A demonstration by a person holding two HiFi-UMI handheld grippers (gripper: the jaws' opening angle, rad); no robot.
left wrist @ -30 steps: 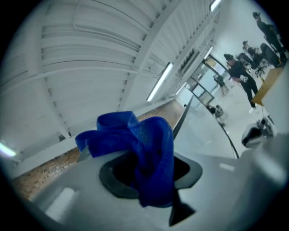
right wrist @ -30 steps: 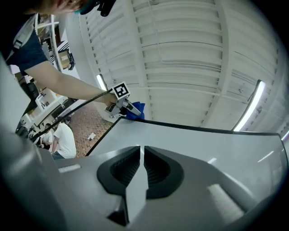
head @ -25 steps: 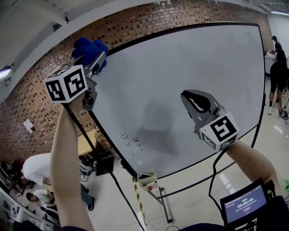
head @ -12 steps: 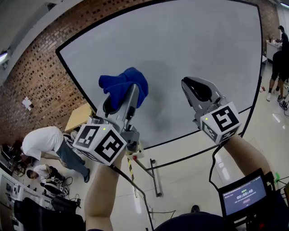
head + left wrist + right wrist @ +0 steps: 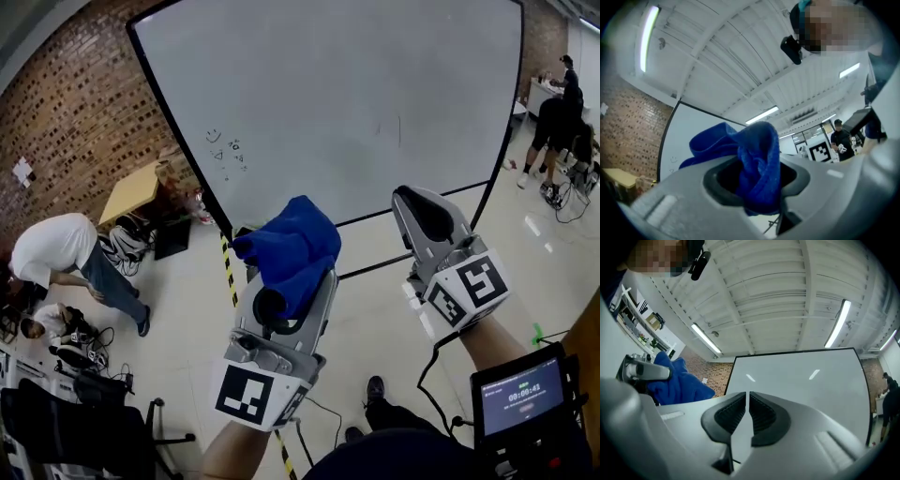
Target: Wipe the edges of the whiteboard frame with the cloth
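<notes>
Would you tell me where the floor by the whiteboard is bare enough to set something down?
Bare floor lies below the black-framed whiteboard and rightwards towards the standing people. The left is crowded: yellow wooden table, bending person in white, black chair.

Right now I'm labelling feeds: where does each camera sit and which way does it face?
Head view: on the person's head, facing forward-down at the whiteboard; shows both forearms, left gripper shut on blue cloth, right gripper shut, empty.
Left gripper view: on that gripper, tilted up past its cloth-filled jaws toward the ceiling.
Right gripper view: on that gripper, along its closed jaws at the whiteboard.
Shared: whiteboard and cloth show in all three.
</notes>
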